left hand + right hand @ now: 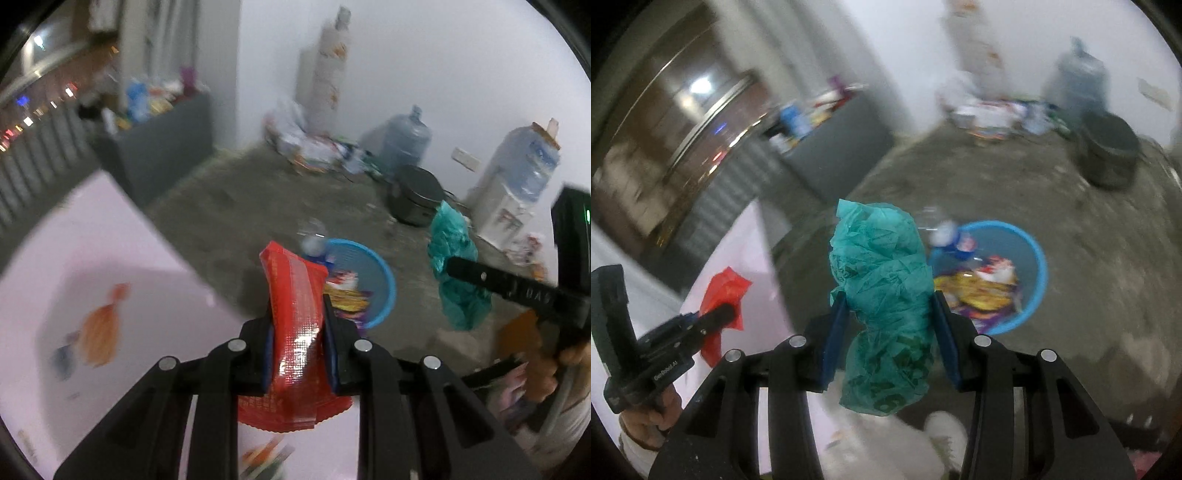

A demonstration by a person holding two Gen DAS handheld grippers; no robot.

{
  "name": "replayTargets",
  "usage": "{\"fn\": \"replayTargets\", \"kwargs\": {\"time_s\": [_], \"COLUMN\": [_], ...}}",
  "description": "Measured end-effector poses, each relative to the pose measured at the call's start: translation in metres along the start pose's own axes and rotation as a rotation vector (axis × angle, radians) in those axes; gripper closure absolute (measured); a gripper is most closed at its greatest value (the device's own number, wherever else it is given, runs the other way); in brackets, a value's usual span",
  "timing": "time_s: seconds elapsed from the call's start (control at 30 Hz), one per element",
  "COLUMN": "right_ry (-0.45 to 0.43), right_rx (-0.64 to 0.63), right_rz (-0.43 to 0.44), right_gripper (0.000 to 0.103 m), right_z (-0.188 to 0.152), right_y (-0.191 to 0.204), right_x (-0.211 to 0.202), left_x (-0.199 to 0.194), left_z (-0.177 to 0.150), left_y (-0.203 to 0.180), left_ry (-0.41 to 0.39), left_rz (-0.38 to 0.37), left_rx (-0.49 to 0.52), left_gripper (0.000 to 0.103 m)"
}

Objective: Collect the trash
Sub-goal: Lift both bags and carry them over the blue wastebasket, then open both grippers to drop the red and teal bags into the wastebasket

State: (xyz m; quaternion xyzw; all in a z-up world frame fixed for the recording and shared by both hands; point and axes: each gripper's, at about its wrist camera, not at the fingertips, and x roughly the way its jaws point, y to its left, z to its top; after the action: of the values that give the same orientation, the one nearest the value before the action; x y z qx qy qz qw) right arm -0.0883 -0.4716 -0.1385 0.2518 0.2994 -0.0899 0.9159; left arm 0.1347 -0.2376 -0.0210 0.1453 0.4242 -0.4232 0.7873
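My left gripper [298, 314] is shut on a red foil wrapper [295, 325] and holds it above the edge of the pale pink table [55, 258]. My right gripper [888, 314] is shut on a crumpled teal plastic bag [882, 288], held in the air; the bag also shows in the left wrist view [456, 258]. A blue basin [1032, 284] on the floor ahead holds several wrappers and a bottle; it shows in the left wrist view too [384, 291]. The left gripper with the red wrapper [726, 291] shows at the left of the right wrist view.
An orange bag [101, 332] and small scraps lie on the table. A dark pot [415, 199], two water jugs [404, 138], a dispenser [506, 218] and a litter pile [310, 147] stand by the far wall. A grey cabinet [162, 147] is at the left.
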Motion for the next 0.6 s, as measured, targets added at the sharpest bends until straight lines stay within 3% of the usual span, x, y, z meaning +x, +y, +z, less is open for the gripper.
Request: {"fn": "replayTargets", "kwargs": {"time_s": [0.2,0.33,0.37,0.4,0.43,0.6], "right_ry": [0.065,0.107,0.111,0.113,0.113,0.137], "right_rx": [0.164,0.217,0.222,0.24,0.254,0.331], "right_rz": [-0.033,-0.028,-0.022,-0.018,-0.016,-0.118], "right_gripper": [0.06,0.057,0.057,0.048,0.034,0.03], "right_z": [0.008,0.02,0.023,0.028,0.029,0.028], "right_y": [-0.057,-0.08,-0.083,-0.089,-0.095,-0.122], "right_x": [0.037,0.073,0.079,0.092,0.099,0.126], "left_x": [0.089,0.137,0.152,0.161,0.171,0.202], "left_z": [0.036,0.057,0.063,0.066,0.069,0.074], "left_y": [-0.035,-0.059,-0.063,-0.063,-0.062,-0.064], "left_ry": [0.136,0.181,0.19,0.198,0.206,0.245], "left_rz": [-0.11,-0.14,-0.157,-0.162,-0.159,-0.132], "left_rx": [0.006,0.019,0.016,0.013,0.007,-0.042], "left_gripper": [0.082,0.081,0.072,0.063,0.05,0.042]}}
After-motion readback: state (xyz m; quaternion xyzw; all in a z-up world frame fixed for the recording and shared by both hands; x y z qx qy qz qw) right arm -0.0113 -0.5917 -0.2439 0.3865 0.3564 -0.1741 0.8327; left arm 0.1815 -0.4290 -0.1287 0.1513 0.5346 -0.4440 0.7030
